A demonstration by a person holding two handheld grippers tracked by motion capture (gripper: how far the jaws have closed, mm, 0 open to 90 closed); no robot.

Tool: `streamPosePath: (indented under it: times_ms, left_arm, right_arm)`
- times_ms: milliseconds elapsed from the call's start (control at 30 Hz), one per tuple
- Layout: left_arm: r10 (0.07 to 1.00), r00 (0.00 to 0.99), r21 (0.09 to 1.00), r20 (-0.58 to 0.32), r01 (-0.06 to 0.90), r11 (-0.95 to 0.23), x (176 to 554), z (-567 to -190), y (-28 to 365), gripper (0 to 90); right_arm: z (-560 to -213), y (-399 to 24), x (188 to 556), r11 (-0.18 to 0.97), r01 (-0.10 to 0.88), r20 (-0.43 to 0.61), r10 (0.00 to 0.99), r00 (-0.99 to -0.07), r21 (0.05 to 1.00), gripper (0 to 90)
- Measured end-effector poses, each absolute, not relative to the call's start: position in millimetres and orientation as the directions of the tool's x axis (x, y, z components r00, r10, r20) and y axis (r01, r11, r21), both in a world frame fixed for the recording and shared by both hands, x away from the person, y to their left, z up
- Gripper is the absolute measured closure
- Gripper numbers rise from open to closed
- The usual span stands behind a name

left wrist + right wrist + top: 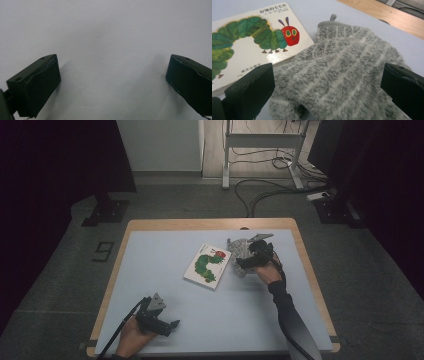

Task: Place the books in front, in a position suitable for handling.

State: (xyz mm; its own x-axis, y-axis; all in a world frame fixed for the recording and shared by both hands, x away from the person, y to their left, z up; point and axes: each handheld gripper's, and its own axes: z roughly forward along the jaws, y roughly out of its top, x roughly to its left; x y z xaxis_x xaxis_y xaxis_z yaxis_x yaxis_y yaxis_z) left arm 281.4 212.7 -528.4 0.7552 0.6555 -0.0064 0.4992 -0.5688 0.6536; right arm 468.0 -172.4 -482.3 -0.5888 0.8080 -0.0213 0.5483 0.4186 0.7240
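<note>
Between my right gripper's [327, 92] spread fingers [249, 92] lies the grey fuzzy mitt [342, 72], not pinched, its edge touching the caterpillar book [244, 50] beyond the left finger. I hold my left gripper [112, 82] wide open over bare table [107, 32], well apart.

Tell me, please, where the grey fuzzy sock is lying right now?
In the high view the sock lies right of centre on the table, just right of the caterpillar book, under the right claw, whose jaws are spread over it.
</note>
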Motion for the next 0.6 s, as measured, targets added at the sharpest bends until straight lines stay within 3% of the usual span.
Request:
streamPosePath:
  times_ms: [600]
  left_arm:
    - [0.656,0.755,0.654,-0.007,0.499,-0.568,281,-528,213,0.0]
  right_arm:
    - [-519,-177,493,0.433,0.584,-0.065,0.837,-0.544,0.687,0.0]
